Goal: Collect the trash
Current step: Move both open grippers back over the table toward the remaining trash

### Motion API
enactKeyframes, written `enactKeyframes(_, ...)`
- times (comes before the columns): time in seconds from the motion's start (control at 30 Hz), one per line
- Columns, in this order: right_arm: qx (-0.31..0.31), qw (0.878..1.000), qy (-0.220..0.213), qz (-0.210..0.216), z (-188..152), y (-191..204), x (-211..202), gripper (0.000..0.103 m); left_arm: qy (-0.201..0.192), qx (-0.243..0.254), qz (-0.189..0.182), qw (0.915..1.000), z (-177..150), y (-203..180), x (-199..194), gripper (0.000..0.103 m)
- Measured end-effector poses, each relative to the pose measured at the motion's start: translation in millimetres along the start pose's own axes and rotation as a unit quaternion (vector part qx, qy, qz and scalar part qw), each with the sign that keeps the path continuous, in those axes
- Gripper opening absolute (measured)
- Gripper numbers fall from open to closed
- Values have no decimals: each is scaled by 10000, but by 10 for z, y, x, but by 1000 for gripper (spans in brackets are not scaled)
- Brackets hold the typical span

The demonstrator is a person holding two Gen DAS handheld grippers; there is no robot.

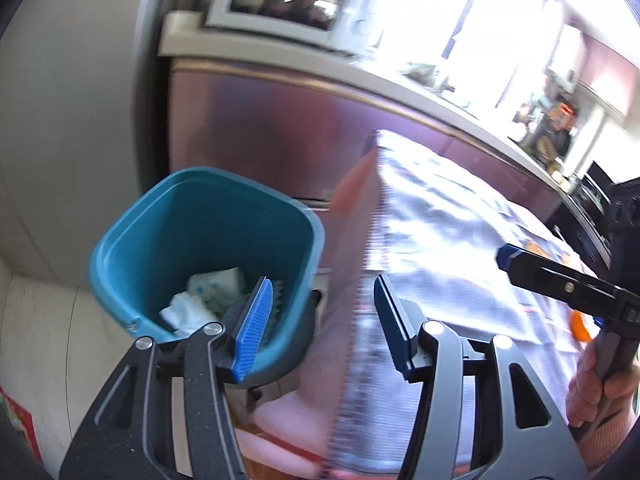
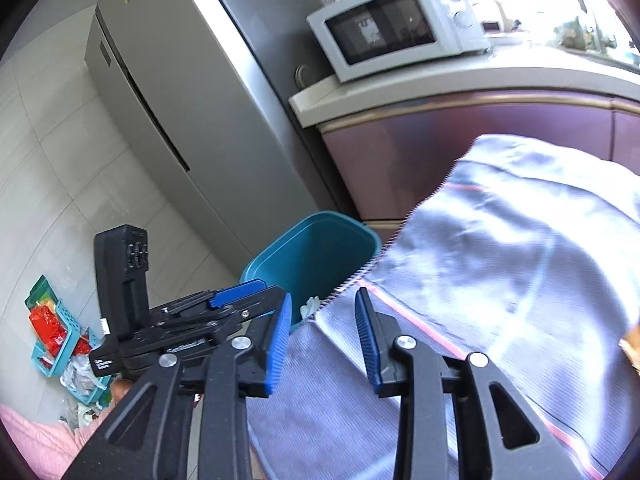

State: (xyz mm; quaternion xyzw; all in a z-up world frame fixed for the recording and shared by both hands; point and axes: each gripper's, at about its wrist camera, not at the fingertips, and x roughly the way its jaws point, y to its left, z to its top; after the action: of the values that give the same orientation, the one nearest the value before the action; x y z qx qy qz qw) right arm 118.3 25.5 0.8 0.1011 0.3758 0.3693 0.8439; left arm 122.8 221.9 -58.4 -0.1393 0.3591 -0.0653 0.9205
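A teal trash bin (image 1: 168, 236) stands on the floor beside the table; it holds crumpled white paper (image 1: 200, 300). My left gripper (image 1: 320, 316) is open and empty, above the bin's near right rim and the table edge. In the right wrist view the bin (image 2: 320, 252) sits past the table's corner. My right gripper (image 2: 322, 340) is open and empty over the table's near left edge. The left gripper (image 2: 240, 300) shows at its left, and the right gripper (image 1: 512, 256) shows at the right of the left wrist view.
The table wears a pale blue-grey cloth (image 2: 500, 280). A kitchen counter (image 2: 440, 84) with a white microwave (image 2: 396, 28) runs behind. A grey fridge (image 2: 180, 100) stands left. Teal baskets with red packets (image 2: 56, 336) lie on the tiled floor.
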Motion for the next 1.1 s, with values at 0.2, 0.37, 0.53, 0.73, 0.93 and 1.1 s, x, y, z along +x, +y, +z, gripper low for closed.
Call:
enactKeyframes(0.2,130,9986,-309,-412,-174,-187,-513,38,-54,485,-580,9971,-15,-547,-89,59)
enactKeyframes(0.37,355,9943,-523,-854,-373,-407,-956,41,79,843,-998,9914,-69,-1013,-43,60)
enactKeyframes(0.53,706,9847,-785,-1388,-627,-655,-1438,42,319,1165,-1418,9825,-197,-1520,52,60)
enactKeyframes(0.73,1238,9615,-1140,-2173,-1023,-993,-2124,42,595,1658,-1920,9655,-404,-2131,148,60)
enactKeyframes(0.93,1765,9302,-1430,-2883,-1397,-1331,-2704,43,896,2105,-2305,9458,-545,-2766,291,60)
enactKeyframes(1.1,1998,9164,-1444,-3154,-1663,-1499,-2930,49,1206,2280,-2474,9339,-652,-3186,479,60)
